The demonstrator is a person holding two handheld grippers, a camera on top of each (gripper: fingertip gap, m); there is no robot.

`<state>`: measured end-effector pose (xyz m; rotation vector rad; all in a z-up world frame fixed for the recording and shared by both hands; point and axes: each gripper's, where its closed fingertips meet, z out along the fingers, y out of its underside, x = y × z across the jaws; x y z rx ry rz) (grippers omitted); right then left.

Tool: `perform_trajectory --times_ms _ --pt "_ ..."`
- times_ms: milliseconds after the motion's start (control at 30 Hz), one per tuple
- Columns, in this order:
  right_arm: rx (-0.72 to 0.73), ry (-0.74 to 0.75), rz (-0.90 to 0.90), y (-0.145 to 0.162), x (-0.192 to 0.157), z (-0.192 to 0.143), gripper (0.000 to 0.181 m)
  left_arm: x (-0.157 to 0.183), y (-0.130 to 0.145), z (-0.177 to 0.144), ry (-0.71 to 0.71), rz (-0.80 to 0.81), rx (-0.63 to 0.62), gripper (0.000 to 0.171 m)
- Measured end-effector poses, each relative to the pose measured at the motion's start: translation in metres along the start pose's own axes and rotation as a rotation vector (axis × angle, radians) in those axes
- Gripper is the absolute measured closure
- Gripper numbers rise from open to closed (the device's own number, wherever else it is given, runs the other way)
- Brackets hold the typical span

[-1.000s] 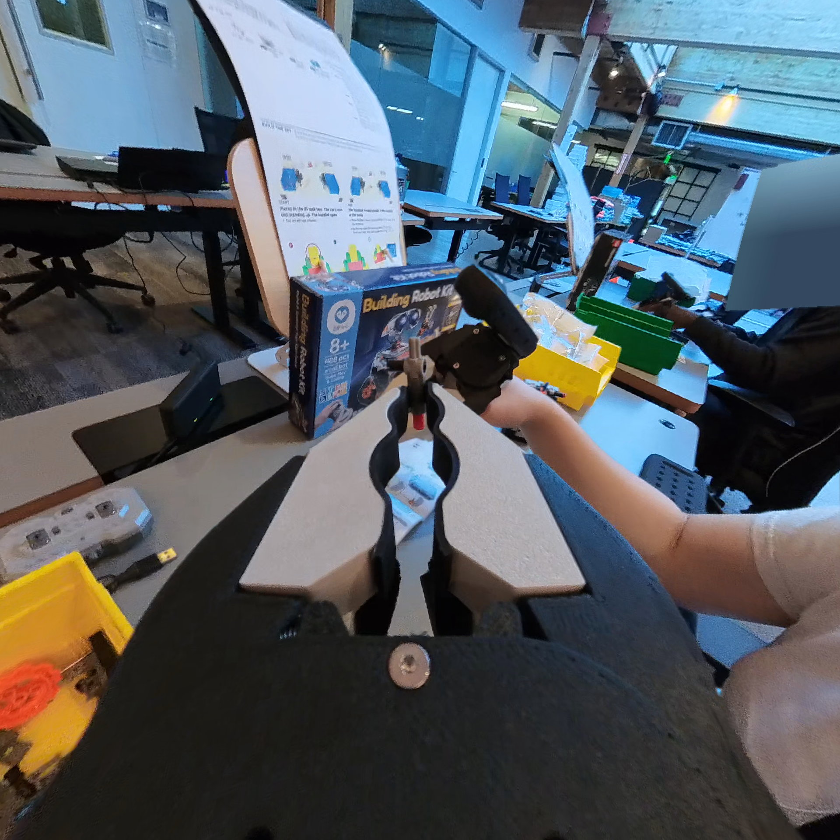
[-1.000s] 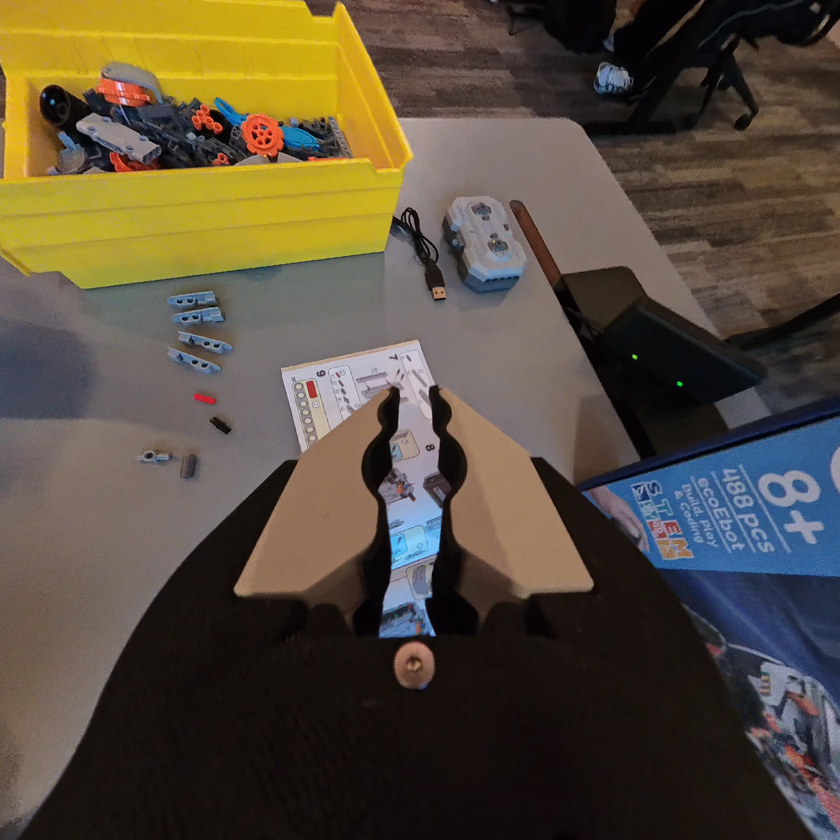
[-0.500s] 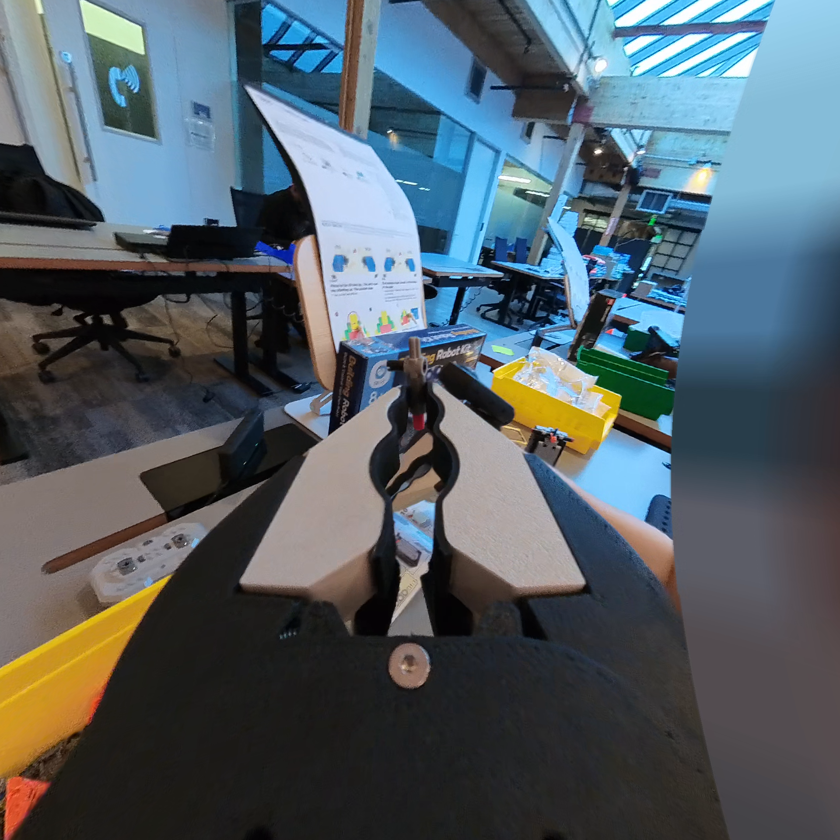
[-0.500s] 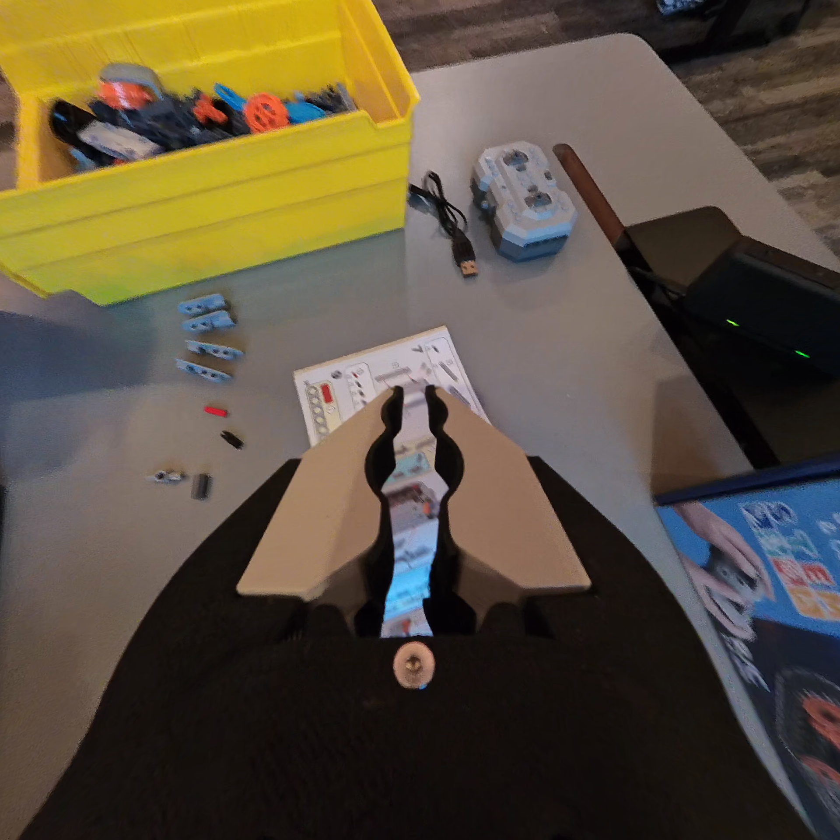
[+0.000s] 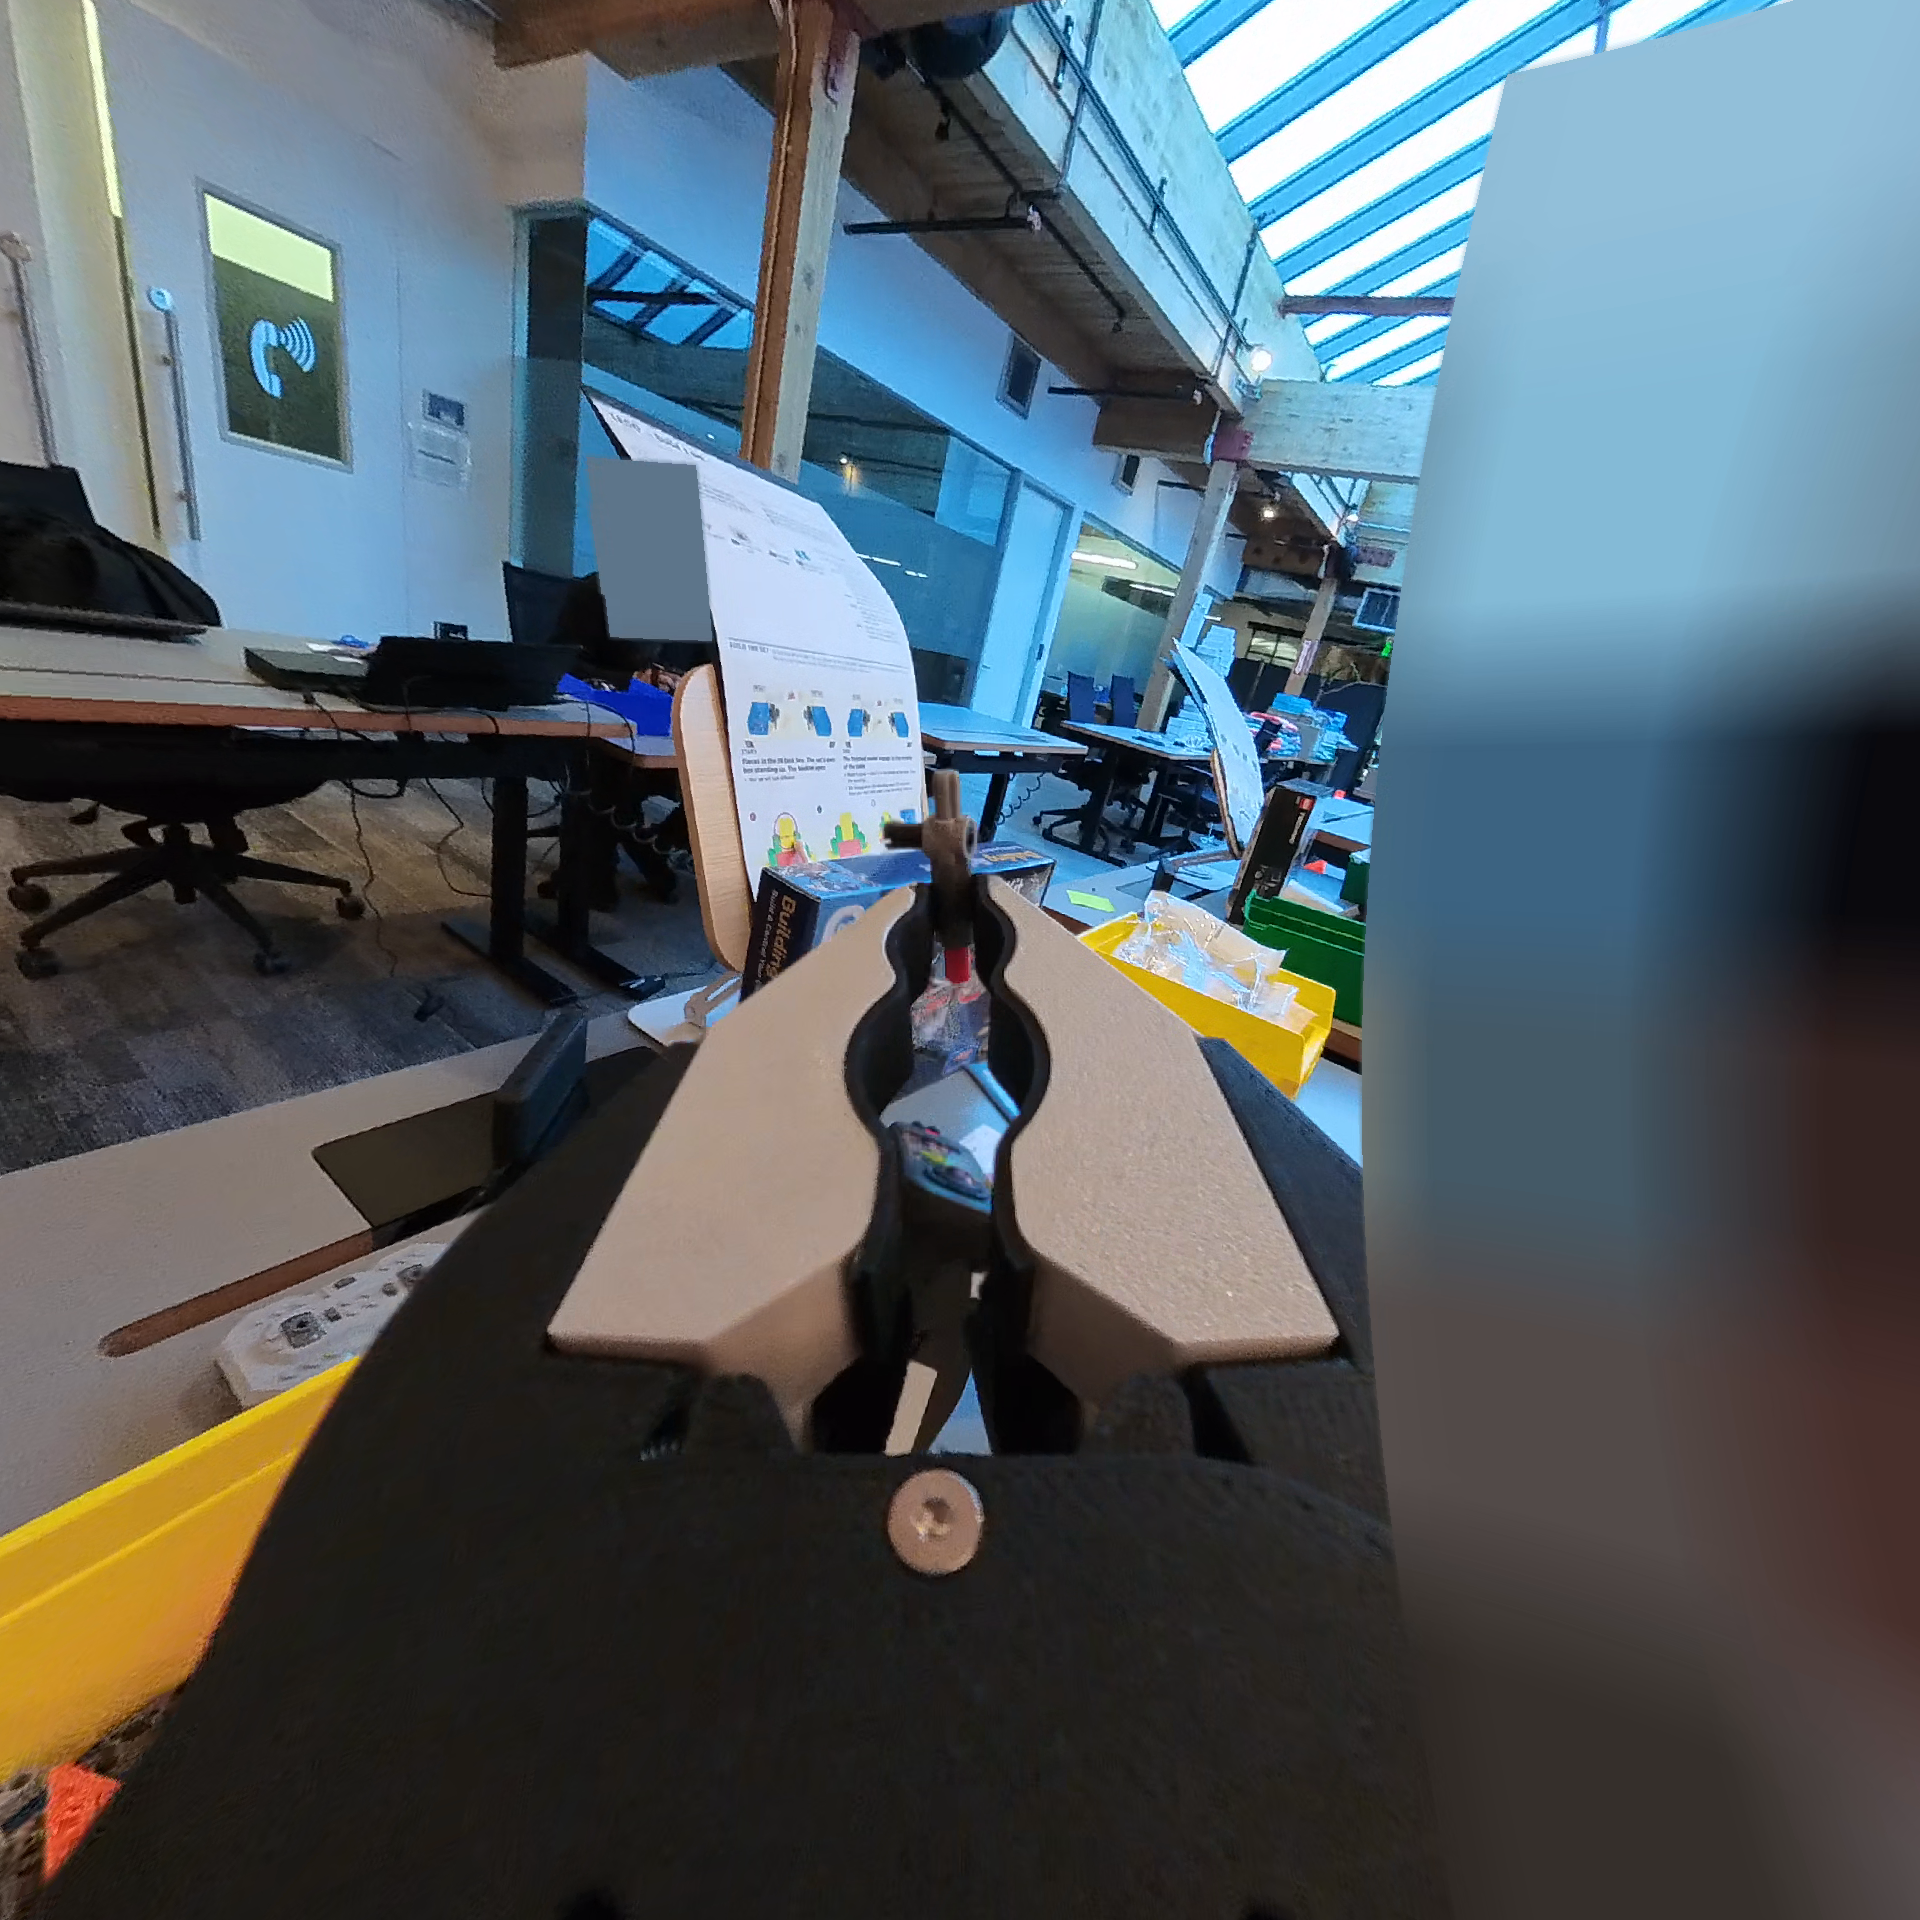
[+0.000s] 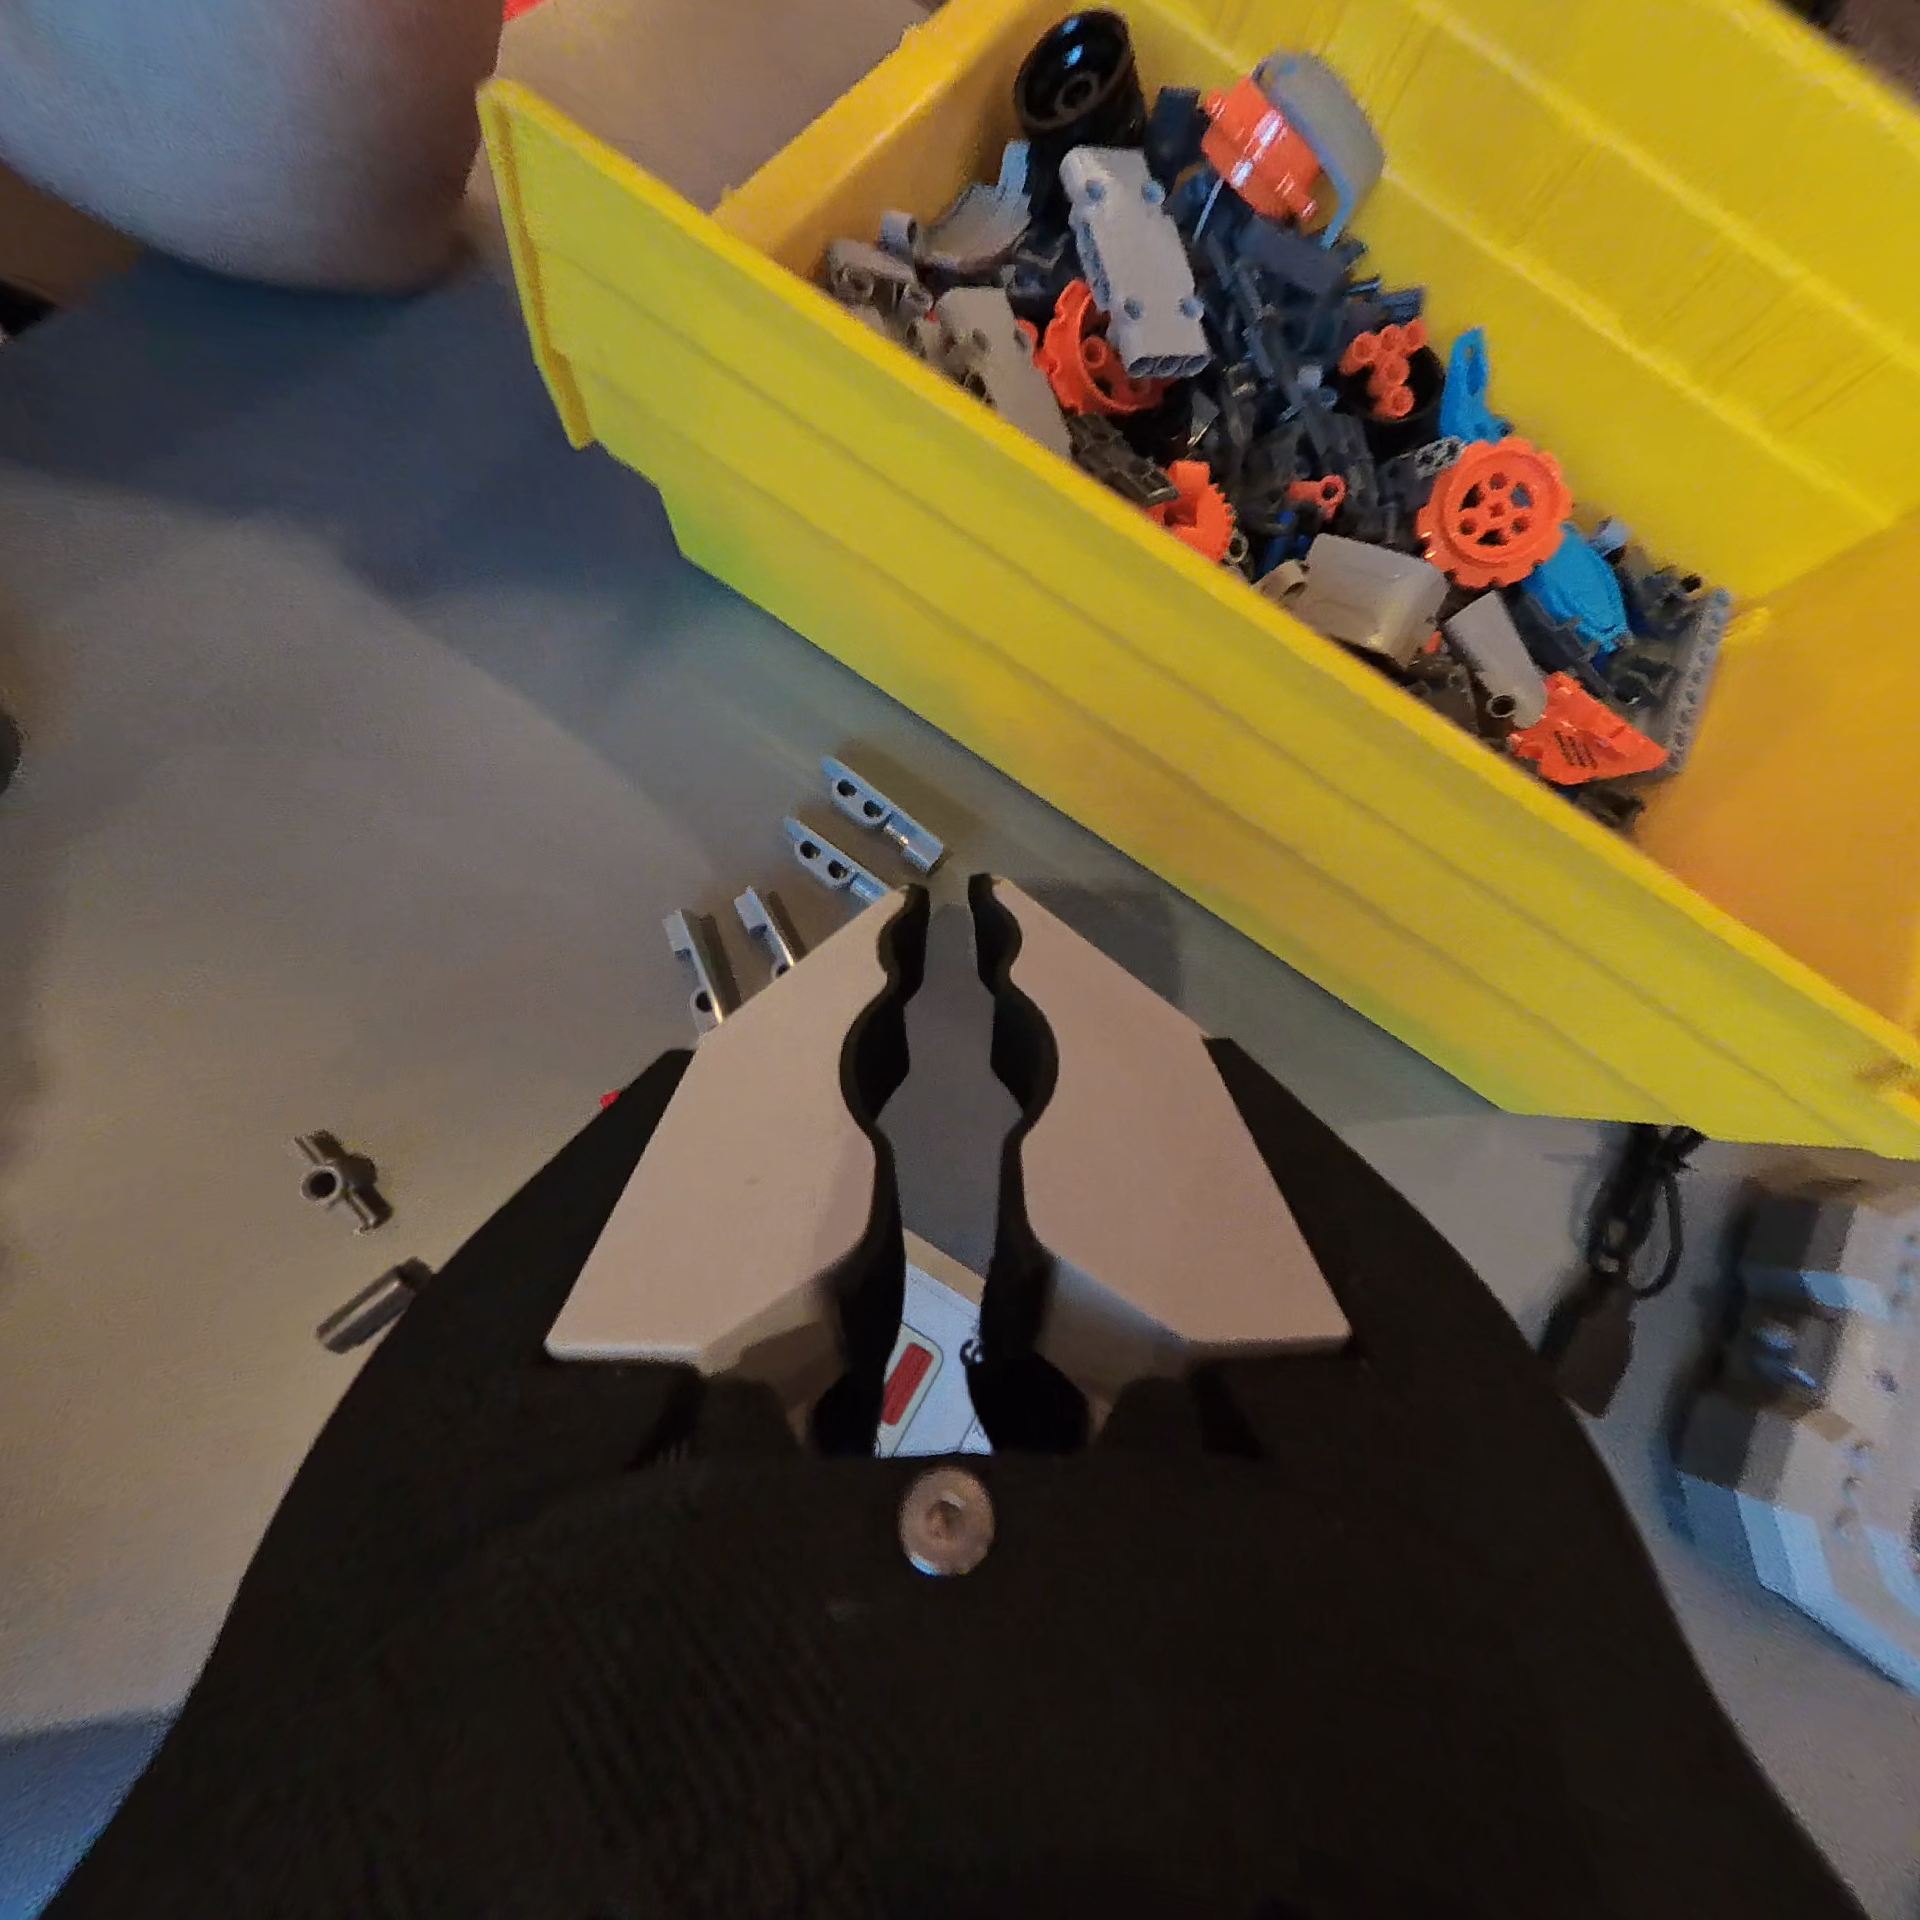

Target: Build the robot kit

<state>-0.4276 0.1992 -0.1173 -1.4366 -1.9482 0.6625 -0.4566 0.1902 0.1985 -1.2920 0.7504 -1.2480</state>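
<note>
**Left jaws pinch a small peg piece; right jaws empty over the bench**

The left gripper [image 5: 948,914] clamps a small grey-and-red connector piece [image 5: 948,831], raised above the grey bench [image 5: 156,1226] in an open office. The right gripper [image 6: 948,894], jaws narrowly parted and seemingly empty, hovers near loose grey pins [image 6: 847,831] beside the yellow bin [image 6: 1039,644].

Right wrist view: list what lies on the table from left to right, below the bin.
Dark cross connector → dark pin → grey beams → right gripper → black cable plug → grey control unit. The yellow bin spans the far side.
</note>
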Motion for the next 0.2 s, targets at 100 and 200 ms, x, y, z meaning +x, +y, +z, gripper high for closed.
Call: perform_trajectory --times_ms 100,200 --pt "-0.041 -0.028 -0.010 0.0109 -0.0029 0.0062 0.170 -0.0012 -0.0019 -0.0027 -0.001 -0.005 0.009 0.167" --pt "-0.035 -0.062 -0.007 0.0084 -0.0037 0.0119 0.165 -0.0024 -0.0014 -0.0006 0.002 -0.015 0.010 0.167"
